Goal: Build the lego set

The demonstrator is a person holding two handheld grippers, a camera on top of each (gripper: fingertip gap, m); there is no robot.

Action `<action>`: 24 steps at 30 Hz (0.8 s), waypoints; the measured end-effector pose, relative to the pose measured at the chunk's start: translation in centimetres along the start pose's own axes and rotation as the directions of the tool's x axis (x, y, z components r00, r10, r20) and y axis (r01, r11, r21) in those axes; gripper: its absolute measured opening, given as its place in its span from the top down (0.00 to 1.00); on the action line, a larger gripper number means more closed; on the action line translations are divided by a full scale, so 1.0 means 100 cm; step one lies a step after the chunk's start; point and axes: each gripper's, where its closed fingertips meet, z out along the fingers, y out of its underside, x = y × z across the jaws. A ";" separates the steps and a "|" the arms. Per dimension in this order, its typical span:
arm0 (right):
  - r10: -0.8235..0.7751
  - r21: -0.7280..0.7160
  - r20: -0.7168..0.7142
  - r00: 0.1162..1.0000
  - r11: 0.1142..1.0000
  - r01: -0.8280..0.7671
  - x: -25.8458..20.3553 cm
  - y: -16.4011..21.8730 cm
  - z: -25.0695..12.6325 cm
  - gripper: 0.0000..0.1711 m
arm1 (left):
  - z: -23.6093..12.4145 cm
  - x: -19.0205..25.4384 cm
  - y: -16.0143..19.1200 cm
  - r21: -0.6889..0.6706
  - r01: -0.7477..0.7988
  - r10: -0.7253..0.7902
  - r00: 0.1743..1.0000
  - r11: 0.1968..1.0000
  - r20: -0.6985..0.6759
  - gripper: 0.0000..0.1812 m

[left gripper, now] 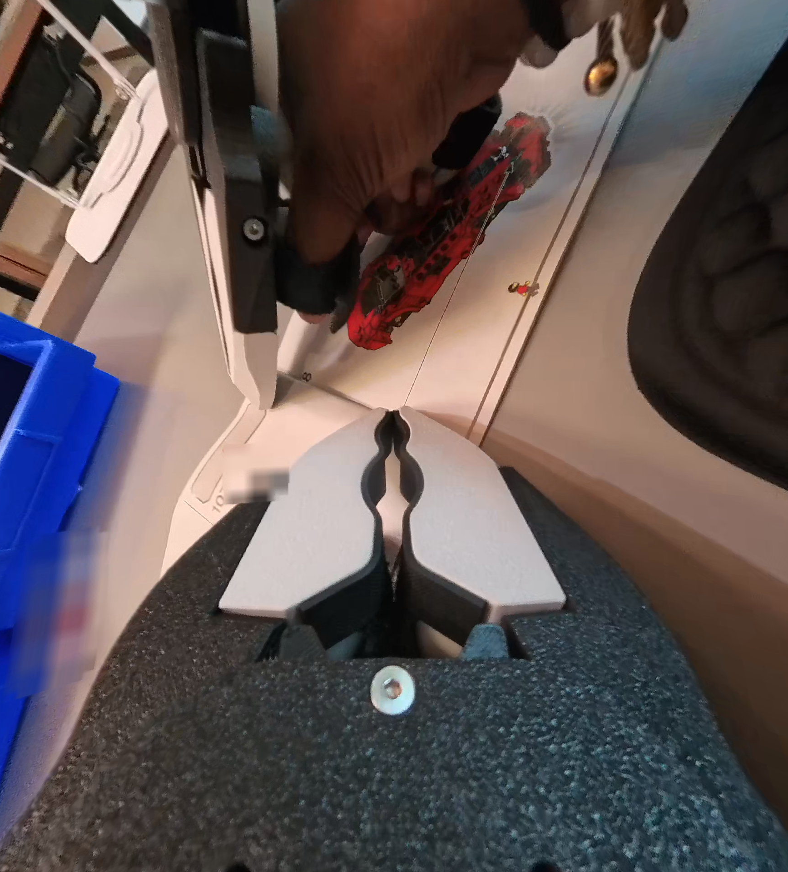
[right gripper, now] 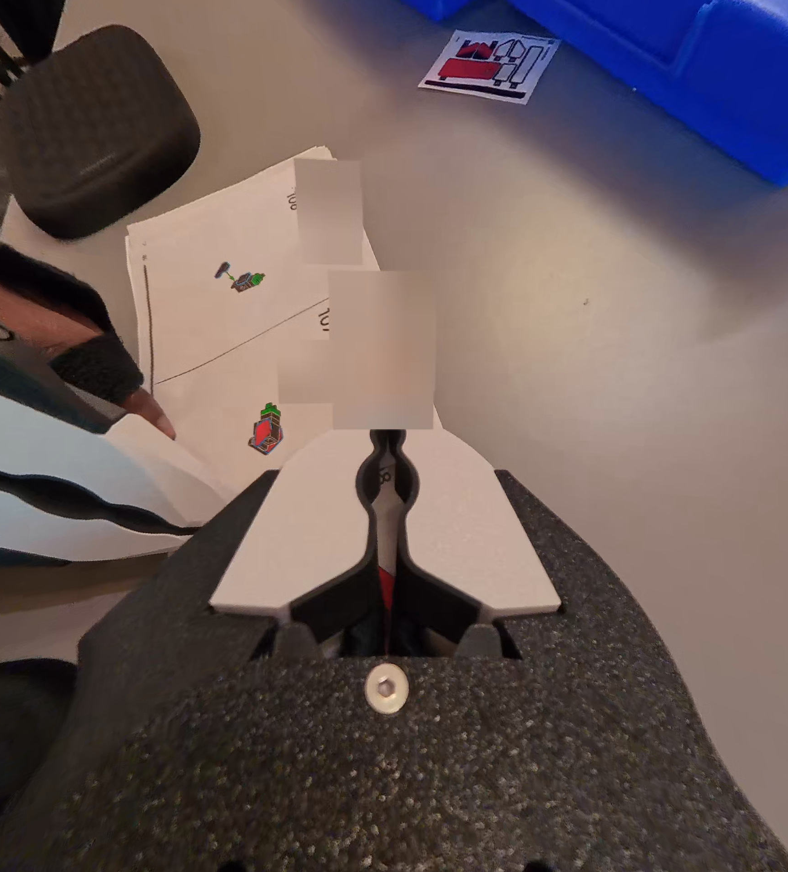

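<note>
Nearest in the left wrist view is the left gripper (left gripper: pixel 393 417), its two pale fingers pressed together at the tips with only the wavy slot between them. A thin page edge runs through that slot, so it appears to pinch a page of the instruction booklet (left gripper: pixel 500 283); the contact itself is hard to make out. Just beyond the tips lies the booklet, open on the pale table (left gripper: pixel 571 472), with a printed picture of a red model on the far page. Coming down from above is the right gripper (left gripper: pixel 259 377), held in a person's hand (left gripper: pixel 382 132) wearing a black fingerless glove, its pale finger resting at the booklet's near edge. A blue bin (left gripper: pixel 19 448) stands to the left, and a black chair seat (left gripper: pixel 750 330) shows at right.

In the right wrist view, the right gripper (right gripper: pixel 387 436) comes first, fingers nearly together, with a page of the booklet (right gripper: pixel 222 330) caught in the narrow slot between them. Just left is the left gripper (right gripper: pixel 52 472), with a gloved fingertip (right gripper: pixel 156 420) touching the paper. The open pages beyond show small coloured build drawings. Farther off, well apart from the booklet, a sticker sheet (right gripper: pixel 488 66) lies on the table (right gripper: pixel 618 330) beside the blue bin (right gripper: pixel 712 85). No loose bricks can be made out.
</note>
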 end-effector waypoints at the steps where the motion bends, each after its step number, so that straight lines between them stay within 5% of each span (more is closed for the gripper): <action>1: 0.017 0.001 0.016 1.000 1.000 -0.017 0.000 0.000 0.000 1.00 | -0.001 0.000 -0.001 0.007 -0.017 0.017 1.000 1.000 0.011 1.00; 8: -0.015 -0.007 0.045 0.999 1.000 0.015 -0.001 0.000 -0.001 1.00 | -0.025 -0.024 -0.011 0.113 -0.089 0.066 0.979 0.990 0.193 0.99; 18: -0.074 -0.003 0.102 0.992 0.997 0.075 -0.003 -0.001 -0.003 1.00 | -0.022 -0.011 -0.008 0.125 -0.110 0.093 0.987 0.986 0.131 0.96; 24: -0.132 0.315 -0.013 0.991 0.940 0.129 -0.012 -0.058 -0.061 1.00 | -0.019 -0.012 -0.001 0.101 -0.089 0.076 0.990 0.991 0.121 0.95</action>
